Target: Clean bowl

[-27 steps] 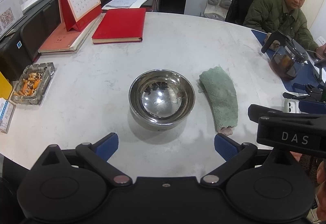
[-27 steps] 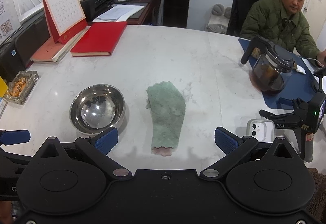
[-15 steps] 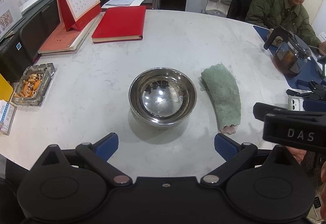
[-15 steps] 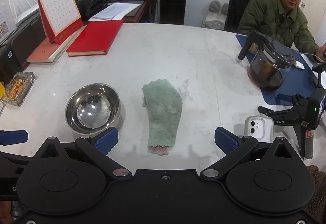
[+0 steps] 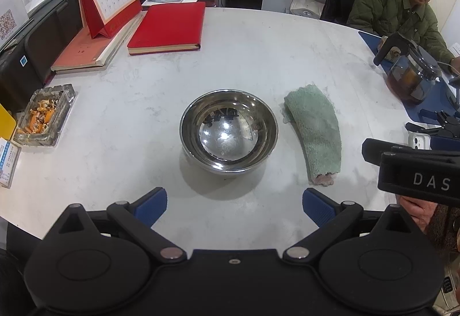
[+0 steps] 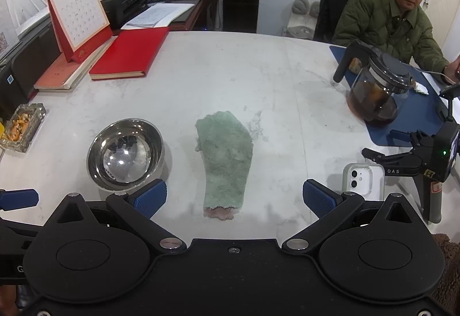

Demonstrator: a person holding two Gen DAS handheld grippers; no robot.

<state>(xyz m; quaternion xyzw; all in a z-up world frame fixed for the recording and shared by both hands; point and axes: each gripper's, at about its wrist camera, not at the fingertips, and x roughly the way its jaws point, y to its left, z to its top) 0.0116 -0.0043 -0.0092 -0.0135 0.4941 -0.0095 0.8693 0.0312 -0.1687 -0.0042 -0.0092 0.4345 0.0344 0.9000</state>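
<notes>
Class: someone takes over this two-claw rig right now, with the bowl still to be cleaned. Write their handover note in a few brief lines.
Left claw: open, empty, lined up with the bowl.
Right claw: open, empty, lined up with the cloth.
Bowl: upright on the table, cloth lying flat on the table beside it, apart from it.
Done: nothing; neither thing is touched.
Left: probably grip the cloth with the right claw, steady the bowl with the left, wipe inside.

each wrist view looked steeply down along its own fingers from above the near edge of the table (image 5: 258,63). the left view centred on the bowl (image 5: 228,130), the right on the cloth (image 6: 225,159); both shared these.
</notes>
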